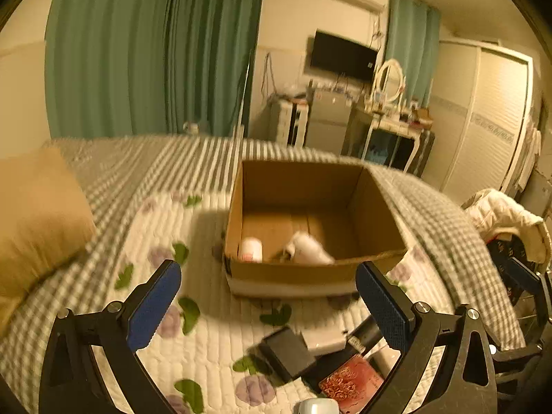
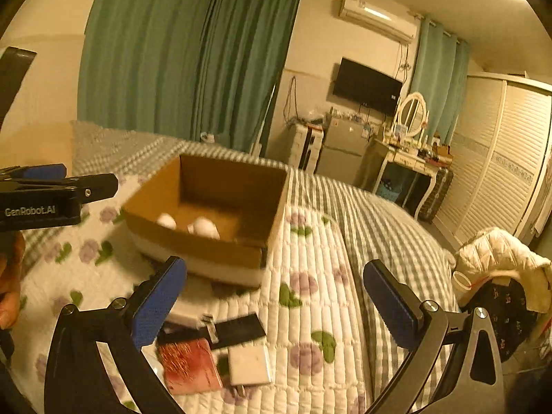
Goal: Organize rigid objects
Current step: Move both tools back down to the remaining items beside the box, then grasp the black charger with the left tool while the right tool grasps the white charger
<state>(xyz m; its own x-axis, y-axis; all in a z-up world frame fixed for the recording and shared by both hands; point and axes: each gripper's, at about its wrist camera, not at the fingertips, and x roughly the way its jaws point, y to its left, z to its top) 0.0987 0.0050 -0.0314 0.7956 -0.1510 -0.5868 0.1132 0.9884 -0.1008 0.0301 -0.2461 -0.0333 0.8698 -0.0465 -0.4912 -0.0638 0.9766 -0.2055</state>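
So far two white bottles (image 1: 303, 248) sit in the cardboard box (image 1: 310, 272) mid-frame on the bed (image 1: 207, 331), while a small pile (image 2: 214, 355) waits bottom center, with left hand-held gripper (image 1: 269, 307) and right hand-held gripper (image 2: 276, 307) both wide and empty.

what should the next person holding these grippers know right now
Left gripper: open, empty, above the quilt facing the cardboard box.
Right gripper: open, empty, over the loose pile.
Done: two white items lie in the box.
Left: a red patterned box, a black flat item, a white flat item and a few smaller pieces lie on the quilt in front of the box. Box them next.
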